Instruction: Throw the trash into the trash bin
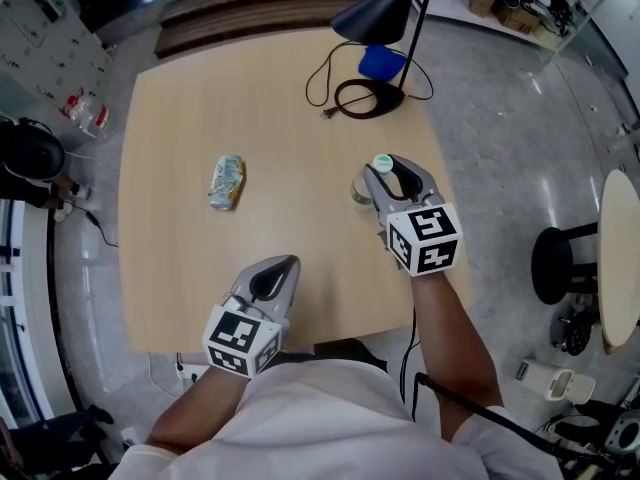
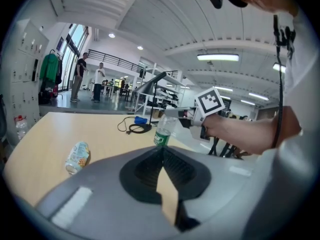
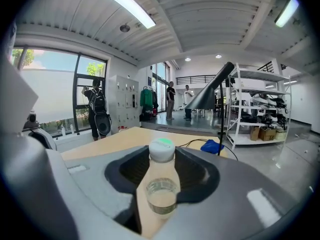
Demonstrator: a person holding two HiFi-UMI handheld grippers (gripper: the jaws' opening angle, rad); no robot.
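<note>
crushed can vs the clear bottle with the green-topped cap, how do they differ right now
Grip: the clear plastic bottle with the white-and-green cap is clamped in the right gripper; the crushed pale printed can lies loose on the wooden table, with neither gripper on it.
Shape: the bottle keeps its round form; the can is dented and flattened.
Look: the bottle is see-through with a green label; the can is opaque.
Shared: both are drink containers.

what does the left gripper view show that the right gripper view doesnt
Only the left gripper view: the crushed can lying on the table, and the right gripper seen from outside, clamped on the bottle. Only the right gripper view: the bottle's cap between its jaws, and a person with a backpack beyond the table. Both: the bottle, the table, the desk lamp and the blue object.
</note>
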